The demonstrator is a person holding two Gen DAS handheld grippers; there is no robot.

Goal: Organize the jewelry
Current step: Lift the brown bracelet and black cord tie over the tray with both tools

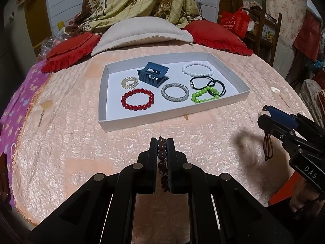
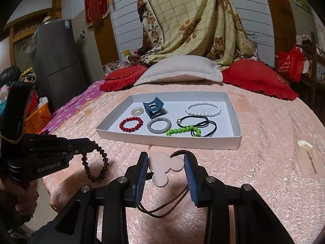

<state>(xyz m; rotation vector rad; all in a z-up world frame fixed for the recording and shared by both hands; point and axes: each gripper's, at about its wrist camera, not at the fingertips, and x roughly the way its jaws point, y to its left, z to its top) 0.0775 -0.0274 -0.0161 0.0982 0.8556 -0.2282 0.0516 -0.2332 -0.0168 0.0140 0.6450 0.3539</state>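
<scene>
A white tray (image 1: 241,85) (image 2: 237,122) lies on the pink bedspread. It holds a red bead bracelet (image 1: 137,99), green bead bracelet (image 1: 204,95), white bead bracelet (image 1: 198,68), silver woven bracelet (image 1: 175,92), blue hair claw (image 1: 152,75), clear spiral tie (image 1: 130,82) and black cords (image 1: 215,84). My left gripper (image 1: 162,142) is shut on a dark brown bead bracelet (image 1: 162,154), which hangs from it in the right wrist view (image 2: 95,162). My right gripper (image 2: 165,162) is shut on a pale pink mouse-head hair tie (image 2: 164,165) with a brown elastic loop (image 1: 268,147), held above the bed in front of the tray.
Red cushions (image 1: 71,49) (image 1: 217,34) and a beige pillow (image 1: 142,32) lie behind the tray. A small shell-tipped hairpin (image 2: 304,145) lies on the bed at right, another pin (image 1: 45,105) at left. A grey fridge (image 2: 56,61) and orange basket (image 2: 38,118) stand left of the bed.
</scene>
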